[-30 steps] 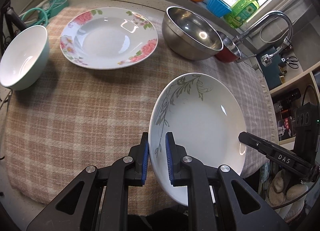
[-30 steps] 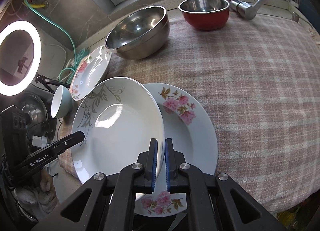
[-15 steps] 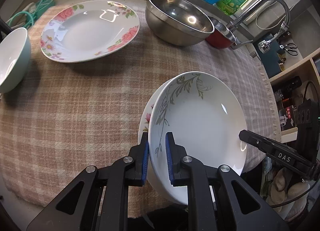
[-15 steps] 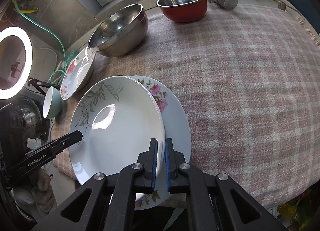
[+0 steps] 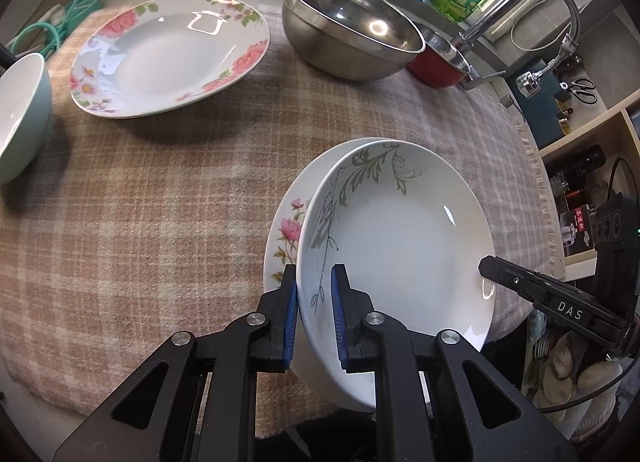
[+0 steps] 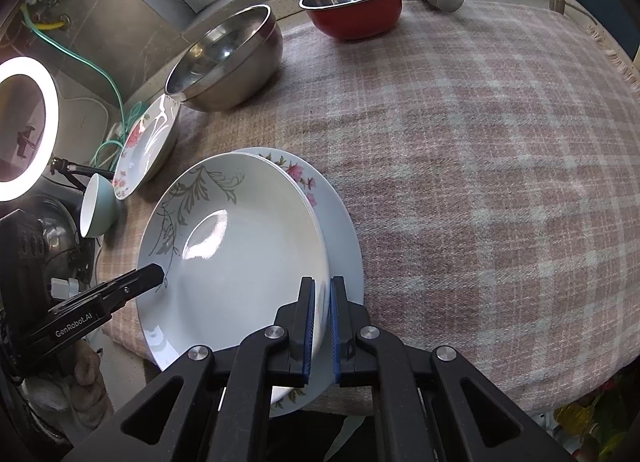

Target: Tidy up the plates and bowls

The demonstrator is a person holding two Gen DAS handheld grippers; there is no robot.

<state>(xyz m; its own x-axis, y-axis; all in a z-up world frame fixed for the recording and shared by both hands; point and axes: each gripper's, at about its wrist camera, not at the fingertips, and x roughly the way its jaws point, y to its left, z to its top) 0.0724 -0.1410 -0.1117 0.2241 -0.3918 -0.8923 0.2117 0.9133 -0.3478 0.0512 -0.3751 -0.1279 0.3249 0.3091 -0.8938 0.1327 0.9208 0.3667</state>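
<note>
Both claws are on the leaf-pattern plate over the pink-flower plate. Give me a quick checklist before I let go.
1. Left claw clamped on the leaf-pattern plate rim: ok.
2. Right claw clamped on the opposite rim: ok.
3. Leaf-pattern plate centred over the pink-flower plate: not ok, the lower plate sticks out on one side.
4. Leaf-pattern plate seated flat on the lower one: cannot tell, the contact is hidden.
5. Stack fully supported on the plaid cloth: not ok, the near edges overhang the counter edge.
6. Nothing crowding the stack: ok, steel bowl and rose plate stand well away.
</note>
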